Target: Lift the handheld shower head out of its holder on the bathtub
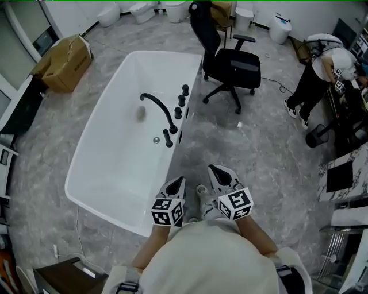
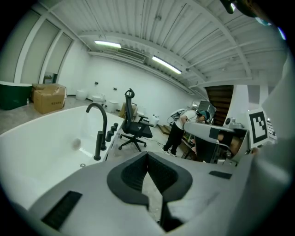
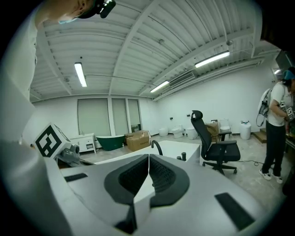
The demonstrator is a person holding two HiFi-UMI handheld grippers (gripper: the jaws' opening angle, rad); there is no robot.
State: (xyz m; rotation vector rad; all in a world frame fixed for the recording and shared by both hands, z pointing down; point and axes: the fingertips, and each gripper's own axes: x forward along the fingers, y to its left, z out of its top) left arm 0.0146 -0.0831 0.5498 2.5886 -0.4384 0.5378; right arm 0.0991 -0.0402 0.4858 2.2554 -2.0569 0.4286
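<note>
- You stand on a grey marbled floor (image 1: 259, 143)
- A black office chair (image 1: 230, 60) sits ahead of you, with a cardboard box (image 1: 63, 63) well to its left
- White toilets (image 1: 141, 10) line the far wall
- Strip lights (image 3: 80, 73) glow on the ribbed white ceiling (image 3: 138, 46) above you

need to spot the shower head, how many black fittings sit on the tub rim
5, along the right rim of the bathtub: three knobs in a row at the far end, then the curved spout, then an upright post nearest. None seem hidden.

Open floor (image 1: 253, 143) reaches the bathtub (image 1: 109, 189); office chair (image 1: 233, 63) stands beside.
</note>
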